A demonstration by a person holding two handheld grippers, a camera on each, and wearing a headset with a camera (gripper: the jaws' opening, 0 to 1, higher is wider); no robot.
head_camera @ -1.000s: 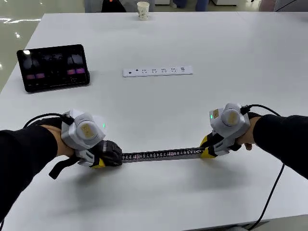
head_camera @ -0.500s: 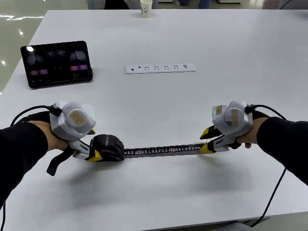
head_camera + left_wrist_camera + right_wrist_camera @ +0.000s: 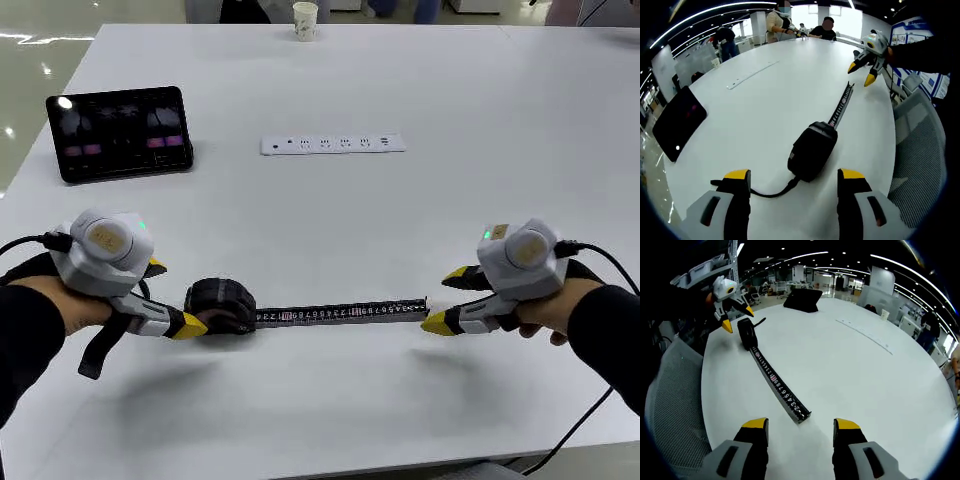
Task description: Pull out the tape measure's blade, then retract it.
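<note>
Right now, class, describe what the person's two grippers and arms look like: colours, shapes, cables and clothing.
The left gripper and right gripper match: pale grey bodies, a rounded top with a tan disc, a small green light, and two grey jaws tipped in yellow. A black cable trails from the right one, another from the left. Both arms wear black sleeves. A black strap hangs by the left hand.

Black tape measure case (image 3: 222,303); dark blade (image 3: 340,313), white numerals, red marks. Pale grey left gripper (image 3: 173,296) and right gripper (image 3: 445,298), jaws yellow-tipped. White surface (image 3: 400,80). Black tablet (image 3: 120,132), purple-pink patches. White power strip (image 3: 333,144).
</note>
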